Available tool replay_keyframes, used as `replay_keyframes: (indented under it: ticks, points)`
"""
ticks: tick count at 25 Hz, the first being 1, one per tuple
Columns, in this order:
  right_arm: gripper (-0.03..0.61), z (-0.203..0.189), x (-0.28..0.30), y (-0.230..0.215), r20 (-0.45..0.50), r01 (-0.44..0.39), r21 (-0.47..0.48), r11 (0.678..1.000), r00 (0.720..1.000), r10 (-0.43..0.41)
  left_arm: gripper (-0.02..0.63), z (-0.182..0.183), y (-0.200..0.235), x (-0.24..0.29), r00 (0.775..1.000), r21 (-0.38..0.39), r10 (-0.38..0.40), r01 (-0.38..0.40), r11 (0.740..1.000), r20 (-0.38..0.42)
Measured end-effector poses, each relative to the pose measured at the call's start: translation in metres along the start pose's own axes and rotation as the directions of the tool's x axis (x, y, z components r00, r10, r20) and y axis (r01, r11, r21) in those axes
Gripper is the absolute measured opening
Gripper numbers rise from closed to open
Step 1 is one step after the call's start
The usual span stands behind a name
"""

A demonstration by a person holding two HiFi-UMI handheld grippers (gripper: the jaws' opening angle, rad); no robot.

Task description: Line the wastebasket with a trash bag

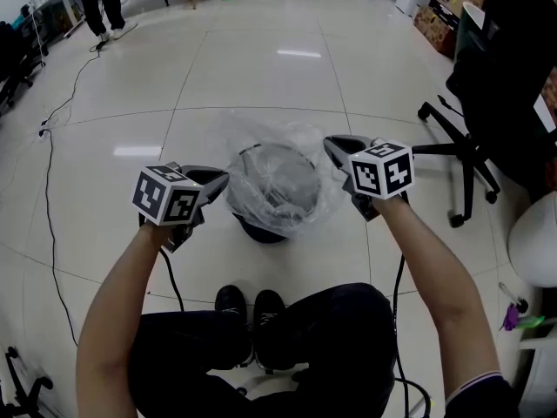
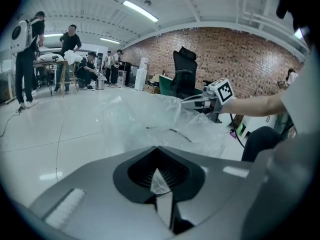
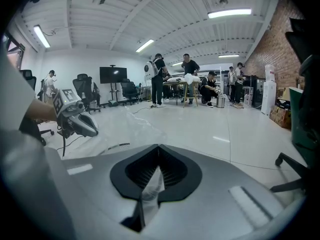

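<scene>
A dark round wastebasket (image 1: 261,230) stands on the floor just ahead of the person's shoes. A clear plastic trash bag (image 1: 287,142) is draped over its mouth and hangs loosely round the rim. My left gripper (image 1: 222,179) is at the bag's left edge and my right gripper (image 1: 332,146) at its right edge. Each is shut on a fold of the clear film. In the left gripper view, film sits pinched in my left gripper (image 2: 159,181), the bag (image 2: 150,119) billows ahead, and the right gripper (image 2: 200,100) is beyond it. In the right gripper view, my right gripper (image 3: 152,184) pinches film too.
A black office chair (image 1: 470,146) stands on the right, with a white rounded object (image 1: 535,251) nearer. A cable (image 1: 52,172) trails over the tiled floor at left. The person's shoes (image 1: 252,312) are close behind the basket. People and a table (image 3: 182,86) stand far off.
</scene>
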State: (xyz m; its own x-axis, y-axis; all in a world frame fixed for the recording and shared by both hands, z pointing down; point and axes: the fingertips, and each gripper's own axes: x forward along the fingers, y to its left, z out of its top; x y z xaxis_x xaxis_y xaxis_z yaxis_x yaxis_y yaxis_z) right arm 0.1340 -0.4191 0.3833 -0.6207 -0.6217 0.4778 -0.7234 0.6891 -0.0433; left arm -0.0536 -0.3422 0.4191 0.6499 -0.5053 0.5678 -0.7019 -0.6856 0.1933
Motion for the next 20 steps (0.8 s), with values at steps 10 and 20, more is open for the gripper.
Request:
replay_keyframes:
  ticks: [10, 20]
  points:
    - [0.002, -0.004, 0.001, 0.003, -0.015, -0.006, -0.003, 1.000, 1.000, 0.006, 0.011, -0.009, -0.007, 0.000, 0.999, -0.015, -0.045, 0.045, 0.999, -0.013]
    - [0.002, -0.002, -0.009, 0.010, -0.015, 0.004, -0.013, 1.000, 1.000, -0.004, 0.011, -0.013, -0.018, -0.008, 0.998, -0.006, -0.064, 0.064, 0.998, -0.016]
